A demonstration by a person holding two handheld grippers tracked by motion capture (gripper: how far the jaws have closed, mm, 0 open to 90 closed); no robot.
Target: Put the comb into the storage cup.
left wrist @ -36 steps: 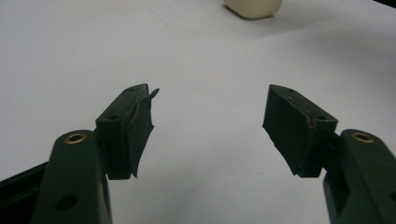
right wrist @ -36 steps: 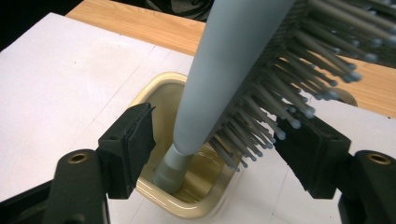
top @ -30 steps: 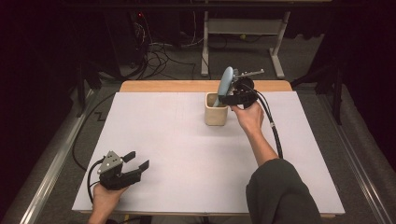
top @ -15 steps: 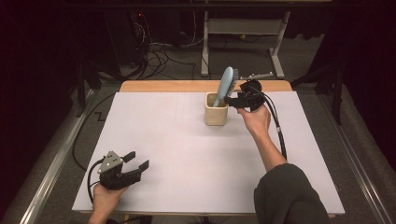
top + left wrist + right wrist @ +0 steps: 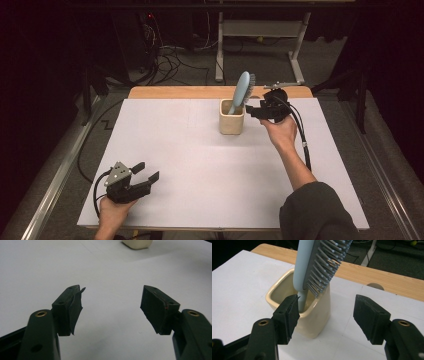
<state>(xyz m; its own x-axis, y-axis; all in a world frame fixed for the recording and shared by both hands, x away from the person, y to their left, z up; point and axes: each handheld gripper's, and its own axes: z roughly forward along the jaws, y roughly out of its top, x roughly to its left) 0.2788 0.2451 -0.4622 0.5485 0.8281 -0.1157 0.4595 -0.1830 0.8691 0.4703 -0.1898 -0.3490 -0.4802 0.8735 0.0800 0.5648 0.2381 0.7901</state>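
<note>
A cream cup (image 5: 231, 122) stands on the white mat at the far middle of the table. A light blue hairbrush (image 5: 242, 90) sits in it handle down and leans to the right, bristles toward my right gripper (image 5: 252, 112). That gripper hovers just right of the cup, open; its jaws have just been closing a little with nothing between them. In the right gripper view the cup (image 5: 312, 322) and the brush (image 5: 322, 262) lie just beyond my right gripper (image 5: 327, 312). My left gripper (image 5: 147, 171) rests open near the front left corner, and the left gripper view shows bare mat between its jaws (image 5: 111, 307).
The white mat (image 5: 200, 160) covers most of the wooden table, whose bare strip (image 5: 190, 92) runs along the far edge. Cables and a metal stand (image 5: 260, 30) sit on the dark floor behind. A black cable (image 5: 302, 135) trails along the right forearm.
My right gripper has drawn away to the right from the brush, which stays leaning in the cup. The left gripper has not moved.
</note>
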